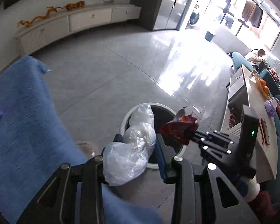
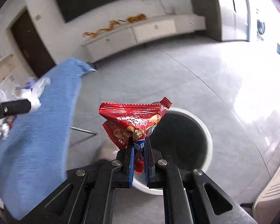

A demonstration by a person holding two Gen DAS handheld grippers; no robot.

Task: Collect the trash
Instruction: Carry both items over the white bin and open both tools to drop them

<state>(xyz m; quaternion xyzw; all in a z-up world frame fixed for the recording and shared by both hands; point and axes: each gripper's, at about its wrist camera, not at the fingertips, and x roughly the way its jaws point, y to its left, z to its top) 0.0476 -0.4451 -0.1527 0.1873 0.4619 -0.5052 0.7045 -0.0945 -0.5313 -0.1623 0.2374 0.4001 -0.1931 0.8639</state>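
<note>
1. We're over grey floor tiles, with a long white cabinet against the far wall; glare washes out the right side of the floor, so little can be made out there.
2. A blue cloth-covered surface crowds our left, its near edge blurred and cut off by the frame in both views.
3. Below us sits the white bin, round, dark inside. In the left wrist view, plastic and grippers hide much of its rim.
4. A crumpled clear plastic bag hangs between the left gripper fingers, over the bin's left rim. The jaws stand fairly wide around it, and we can't tell whether they actually pinch it.
5. The right gripper has its jaws narrow, clamped on a red snack wrapper, crinkled foil with a cartoon print, held above the bin's near-left rim. Its lower end is hidden between the pads.
</note>
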